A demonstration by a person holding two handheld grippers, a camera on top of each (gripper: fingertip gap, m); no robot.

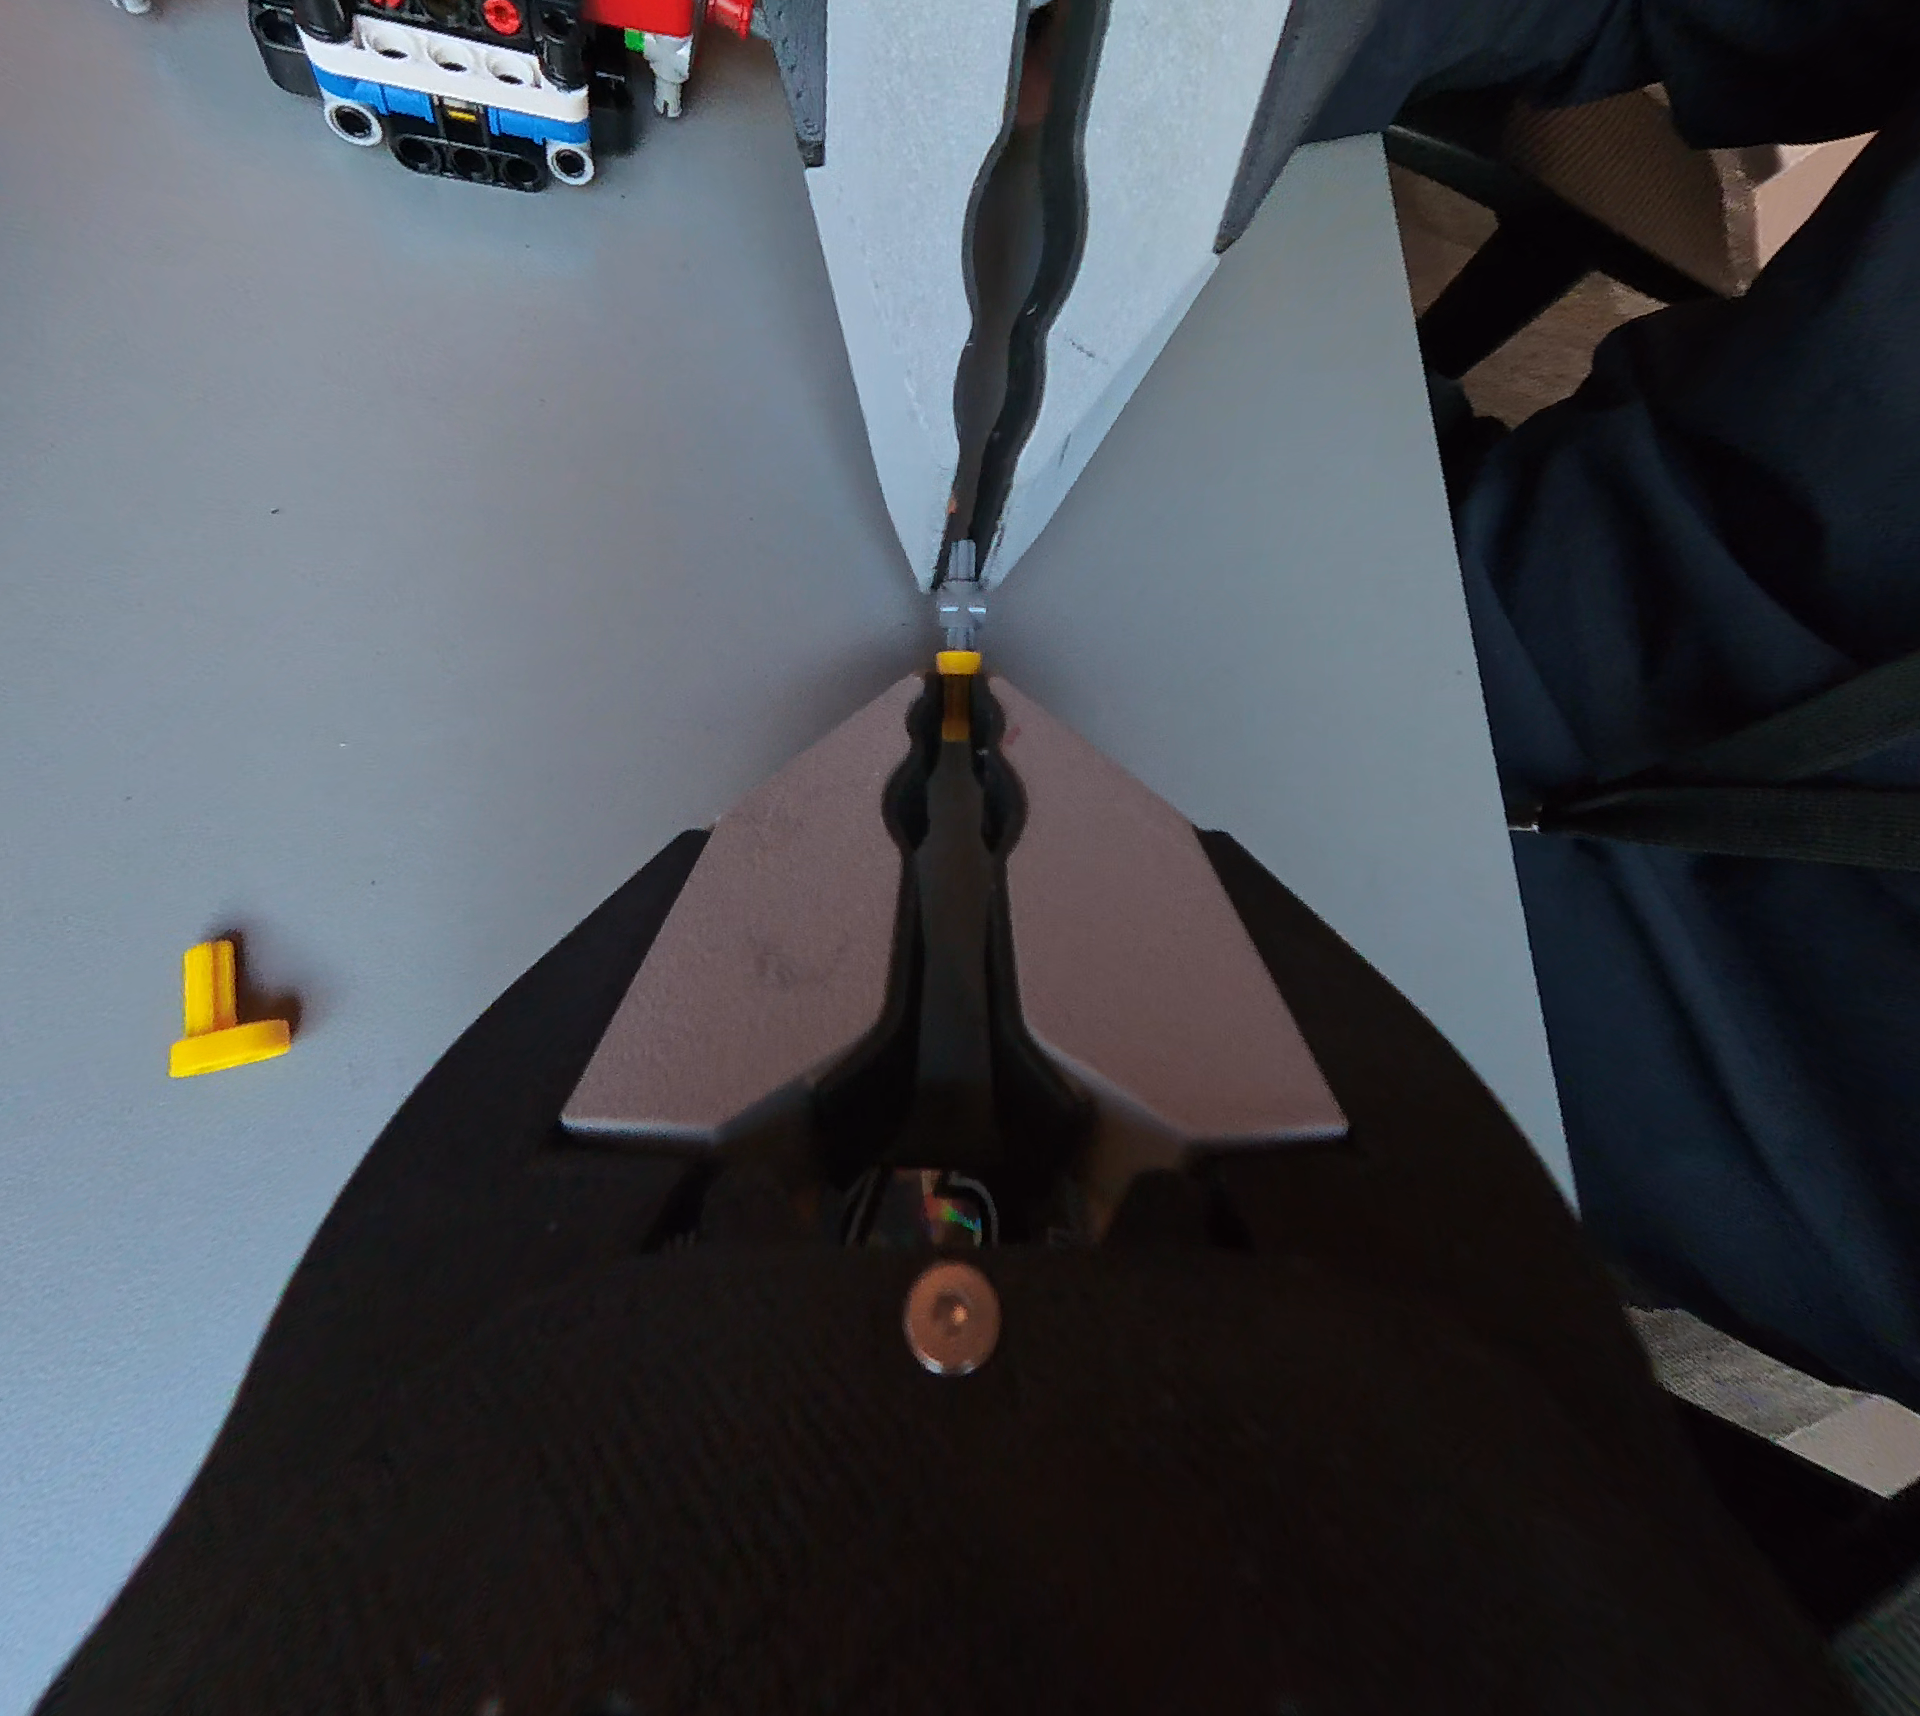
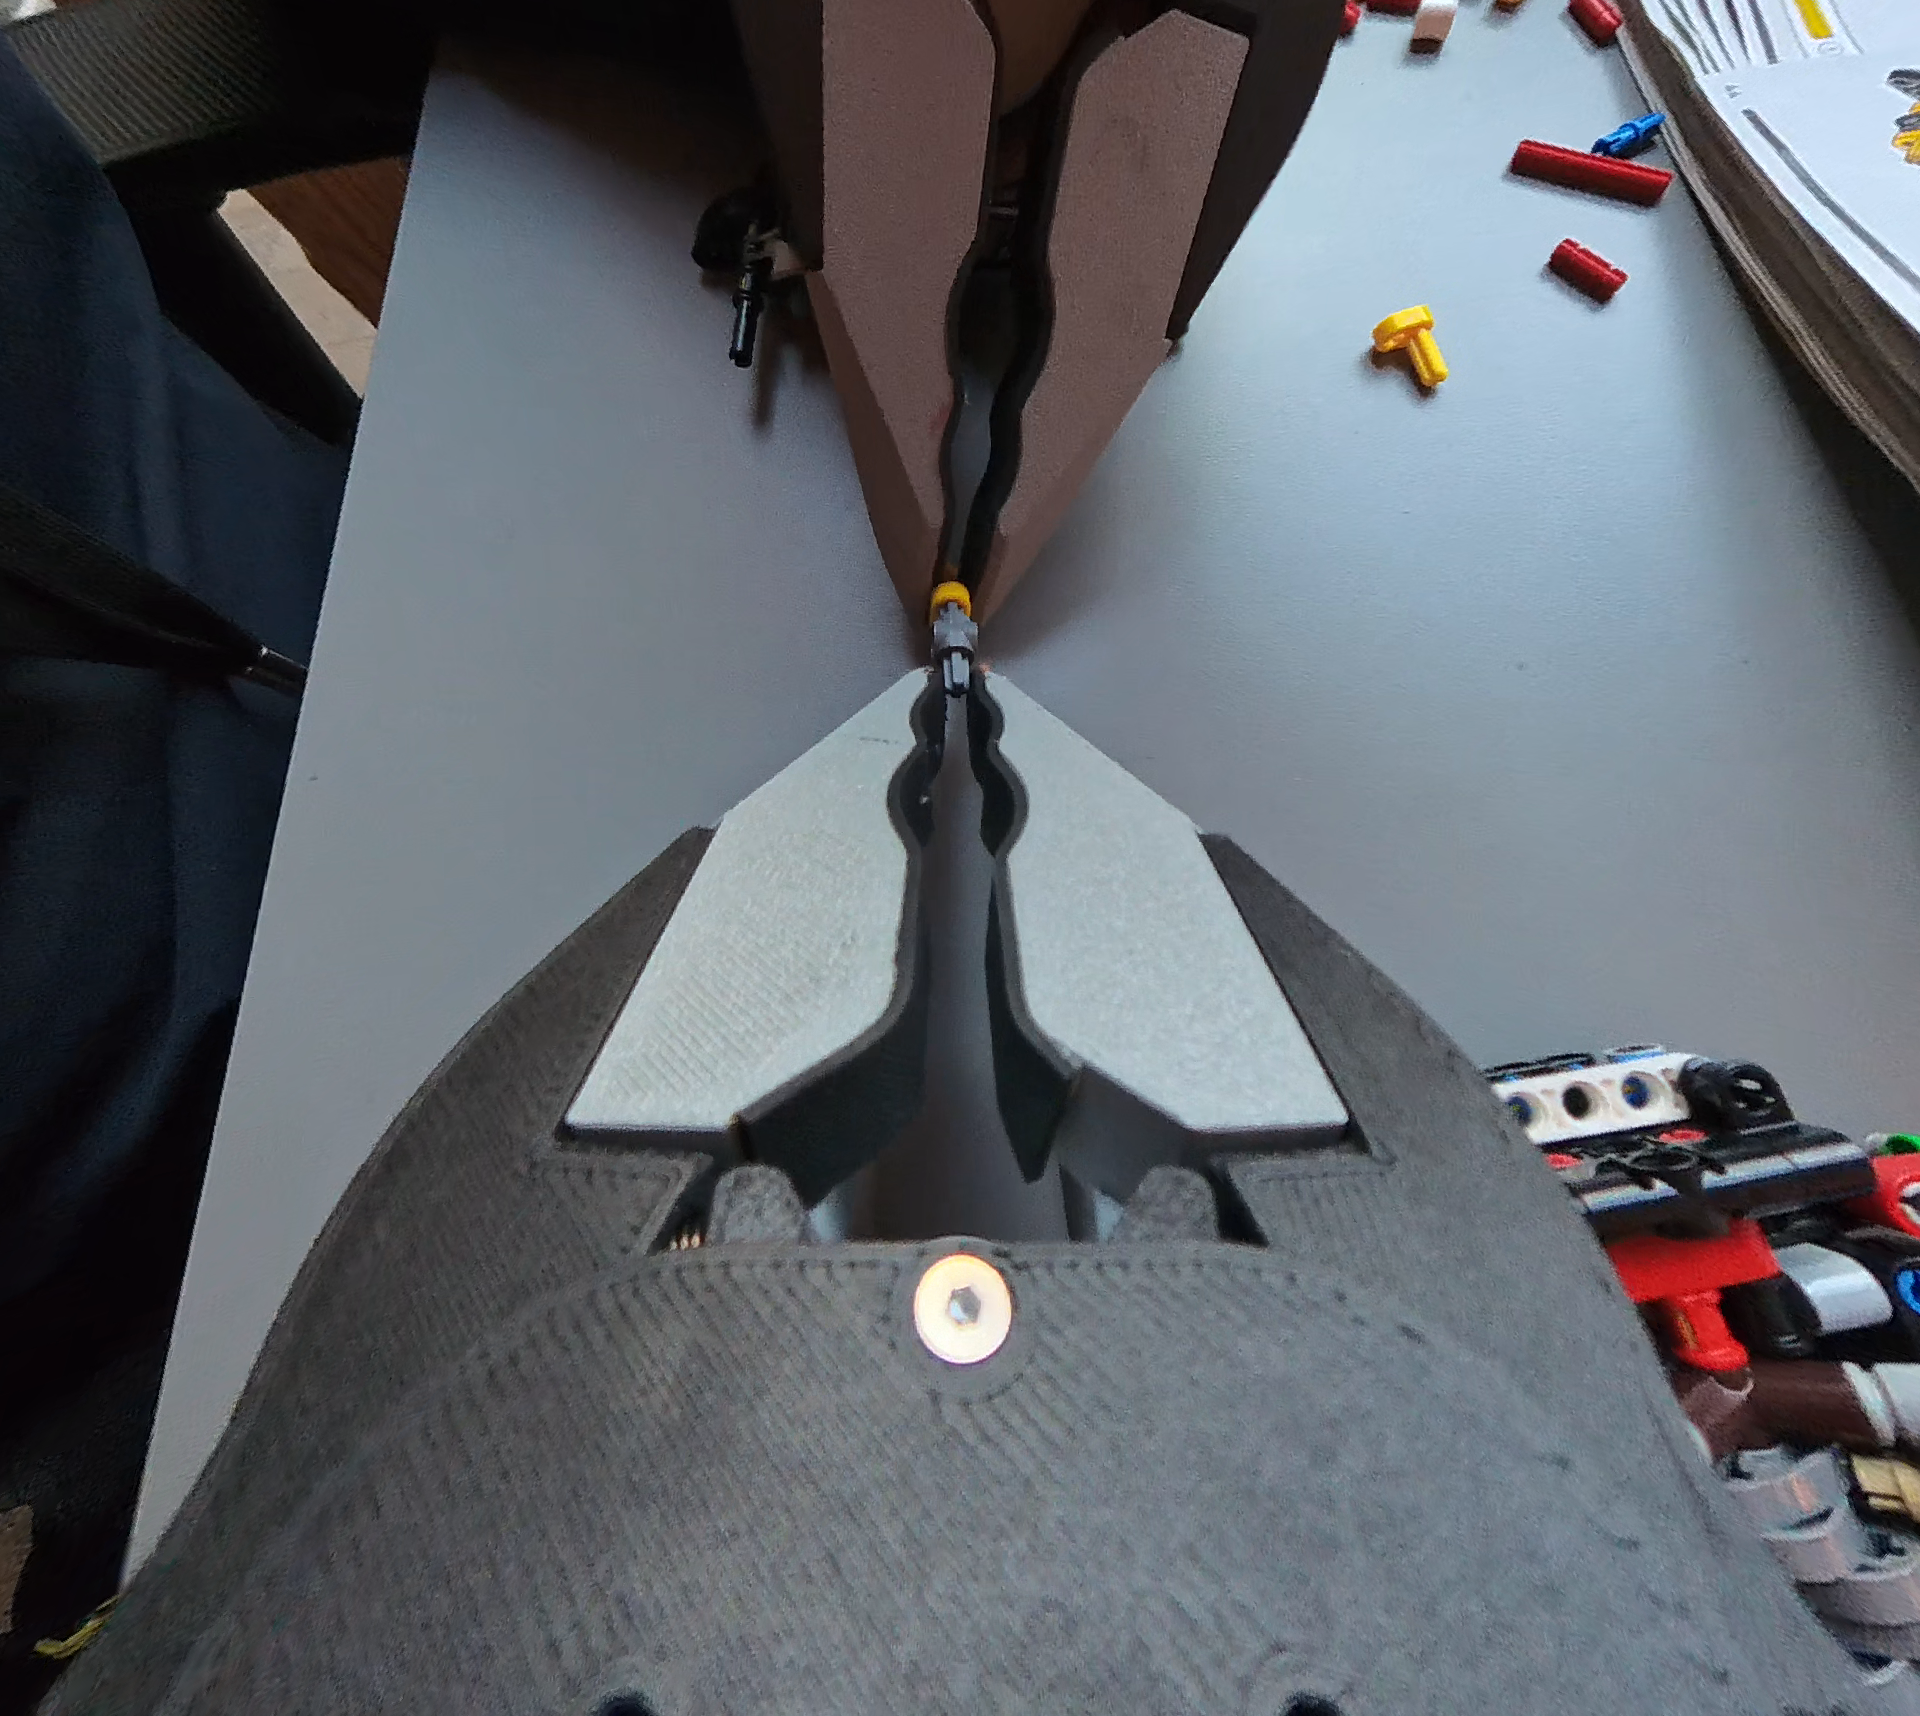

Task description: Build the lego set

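1. Grey tabletop (image 1: 416, 523) fills both wrist views, its near edge running beside a person in dark clothing seated at a chair.
2. Above that edge the two grippers meet tip to tip. The left gripper (image 1: 957, 679) has its fingers pressed together on a small yellow pin (image 1: 957, 664) whose head sticks out past the tips.
3. The right gripper (image 2: 954, 679) pinches a grey connector pin (image 2: 954, 627) in the same way, shaft between the pads and collar clear of them.
4. The yellow pin and the grey connector pin lie end to end on one line, very close or just touching; whether they have started to engage I cannot tell.
5. Judging from this, a good join calls for both shafts to stay on one axis, with a straight push and no sideways twist, since each part is held only by a short length at the very fingertips and could pivot or pop out.
6. Well away from the yellow pin, on the left gripper's side, a loose yellow flanged piece (image 1: 223, 1012) lies on the tabletop.
7. Farther from the yellow pin sits a partly built brick model (image 1: 416, 4) in black, red, white and blue.
8. Beyond the yellow pin in the right wrist view lie red tube pieces (image 2: 1574, 170) and a stack of printed sheets (image 2: 1818, 56).
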